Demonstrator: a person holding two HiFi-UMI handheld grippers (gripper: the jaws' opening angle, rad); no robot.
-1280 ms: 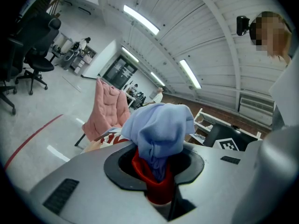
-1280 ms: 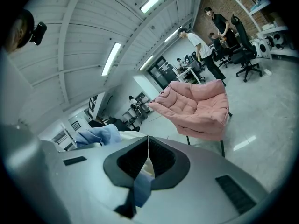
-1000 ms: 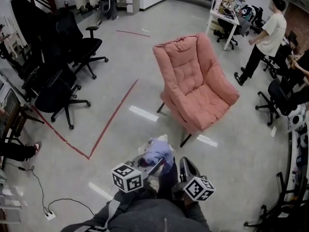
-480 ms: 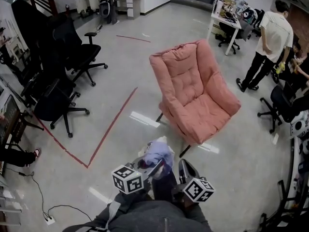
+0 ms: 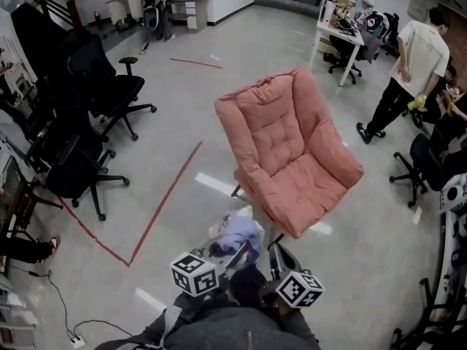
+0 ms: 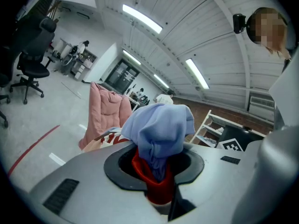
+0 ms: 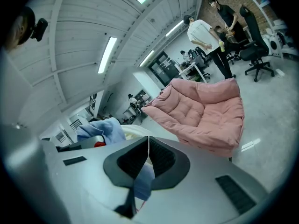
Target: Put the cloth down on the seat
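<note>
Clenching the cloth (image 6: 159, 125), the left claw (image 6: 156, 169) has its jaws pressed on a pale-blue bundle that bulges up out of them, with a red fold showing lower in the grip. The right claw (image 7: 148, 146) is pinched together too; its jaws meet in a thin line, and a strip of the same blue fabric shows between them nearer the camera.

In the head view both claws sit at the bottom centre of the frame, side by side, with the cloth heaped just above them, off the floor (image 5: 182, 137) and not yet on the chair. Just above and right of the bundle stands the pink armchair (image 5: 292, 130), its seat (image 5: 310, 188) bare and its near corner close to the cloth.

A red tape line (image 5: 169, 187) crosses the floor at centre left. Black office chairs (image 5: 102, 93) crowd the left edge. At the upper right, a person (image 5: 416, 64) in a white top stands beside a white bench (image 5: 339, 29).
</note>
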